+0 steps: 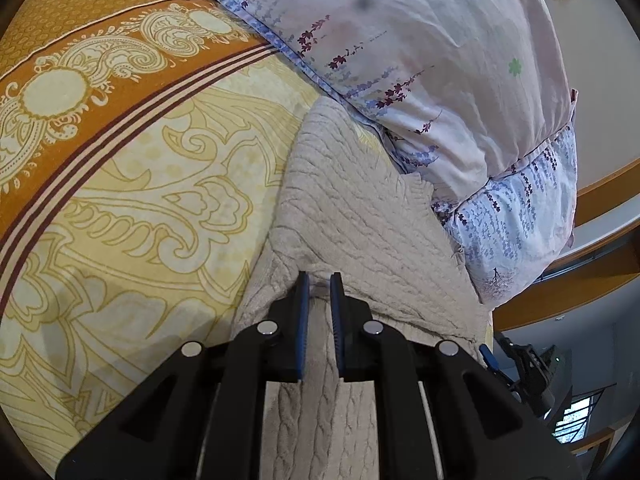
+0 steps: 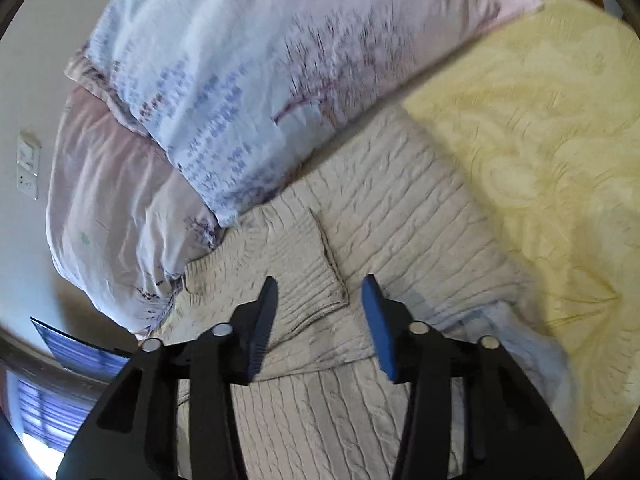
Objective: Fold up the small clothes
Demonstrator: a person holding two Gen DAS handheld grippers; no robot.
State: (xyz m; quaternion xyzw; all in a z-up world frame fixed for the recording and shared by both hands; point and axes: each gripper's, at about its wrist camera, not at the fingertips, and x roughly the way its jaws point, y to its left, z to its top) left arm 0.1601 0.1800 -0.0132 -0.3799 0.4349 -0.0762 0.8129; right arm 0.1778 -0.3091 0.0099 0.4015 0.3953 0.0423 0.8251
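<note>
Beige cable-knit sweater [image 1: 352,208] fills the lower centre of both views, lying on the yellow patterned bedsheet [image 1: 132,184]. Left gripper [image 1: 319,280]: jaws nearly together, pinching a fold of the knit. Right gripper [image 2: 320,284]: jaws spread, nothing between the pads, hovering over the ribbed cuff [image 2: 292,264] (view blurred). Floral duvet [image 1: 440,60] is piled beyond, upper right in the left view.

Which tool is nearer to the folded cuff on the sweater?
Right. The right tool hangs open just before the cuff, with nothing between its pads. The left tool is shut on a fold of the sweater, farther down from the cuff.
</note>
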